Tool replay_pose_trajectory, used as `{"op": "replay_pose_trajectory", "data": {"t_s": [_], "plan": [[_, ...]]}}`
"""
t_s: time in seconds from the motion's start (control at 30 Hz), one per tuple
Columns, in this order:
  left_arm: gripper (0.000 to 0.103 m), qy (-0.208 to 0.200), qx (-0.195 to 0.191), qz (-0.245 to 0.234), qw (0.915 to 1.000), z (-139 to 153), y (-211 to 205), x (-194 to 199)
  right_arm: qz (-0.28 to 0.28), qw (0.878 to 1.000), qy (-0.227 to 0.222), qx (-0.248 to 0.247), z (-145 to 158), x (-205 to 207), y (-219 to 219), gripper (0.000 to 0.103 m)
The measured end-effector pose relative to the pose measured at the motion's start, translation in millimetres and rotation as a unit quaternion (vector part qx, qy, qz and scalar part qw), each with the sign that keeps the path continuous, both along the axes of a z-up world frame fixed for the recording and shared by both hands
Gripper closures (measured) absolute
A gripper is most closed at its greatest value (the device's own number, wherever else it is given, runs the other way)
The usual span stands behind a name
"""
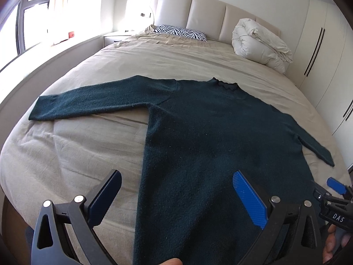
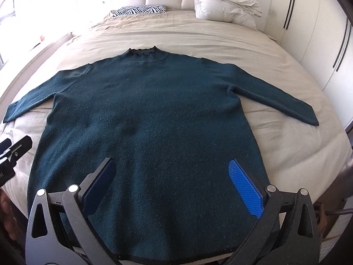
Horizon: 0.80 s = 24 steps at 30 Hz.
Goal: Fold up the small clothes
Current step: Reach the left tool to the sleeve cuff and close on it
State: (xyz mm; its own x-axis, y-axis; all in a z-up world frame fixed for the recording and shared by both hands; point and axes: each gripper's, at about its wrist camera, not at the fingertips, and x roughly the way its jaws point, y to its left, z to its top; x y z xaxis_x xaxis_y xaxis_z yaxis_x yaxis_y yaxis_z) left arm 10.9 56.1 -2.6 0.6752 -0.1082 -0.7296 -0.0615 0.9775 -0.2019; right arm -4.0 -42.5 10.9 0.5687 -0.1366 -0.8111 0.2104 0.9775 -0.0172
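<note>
A dark teal knitted sweater (image 2: 150, 119) is lying flat and face up on a bed covered with a beige sheet (image 2: 275, 50). The sweater serves as the landmark here. Its frilled collar (image 2: 142, 53) is pointing toward the padded headboard (image 1: 207, 11), its hem is lying nearest the cameras, and both sleeves are stretching out to the sides. The left sleeve (image 1: 88, 101) is reaching straight out from the body; the right sleeve (image 2: 275, 95) is angling out and slightly toward the hem.

Beyond the collar, a zebra-print pillow (image 1: 183, 33) and a rolled white duvet (image 2: 225, 4) are sitting near the headboard, well apart from the sweater.

The left gripper (image 1: 176, 198) is hovering above the sweater's left hem edge with its jaws spread wide and nothing between them. The right gripper (image 2: 172, 187) is hovering above the middle of the hem, likewise wide apart and empty. Neither appears to be touching the knit.

Folding does not seem to have begun. Several things could be going wrong from here. The knit is thick and fuzzy, so a shallow pinch could be catching only the top layer, leaving the back layer behind and bunching the fold. Pinching too deep could be grabbing the sheet as well, dragging wrinkles under the garment. Lifting one side faster than the other could be skewing the sweater and letting a sleeve trail crookedly.
</note>
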Motion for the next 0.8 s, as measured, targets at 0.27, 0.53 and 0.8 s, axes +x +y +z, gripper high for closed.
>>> {"op": "replay_pose_trajectory", "data": {"t_s": [0.27,0.53,0.8], "plan": [[0.000,-0.038,-0.190,0.064,0.9790,-7,118,25,0.033,0.997,-0.045,0.052,21,10,5,0.000],[0.000,-0.020,-0.305,0.173,0.9362,-35,222,32,0.045,0.993,-0.083,0.076,37,26,21,0.000],[0.002,-0.080,-0.328,0.264,0.9035,-47,319,44,0.035,0.994,-0.066,0.084,28,52,22,0.000]]}}
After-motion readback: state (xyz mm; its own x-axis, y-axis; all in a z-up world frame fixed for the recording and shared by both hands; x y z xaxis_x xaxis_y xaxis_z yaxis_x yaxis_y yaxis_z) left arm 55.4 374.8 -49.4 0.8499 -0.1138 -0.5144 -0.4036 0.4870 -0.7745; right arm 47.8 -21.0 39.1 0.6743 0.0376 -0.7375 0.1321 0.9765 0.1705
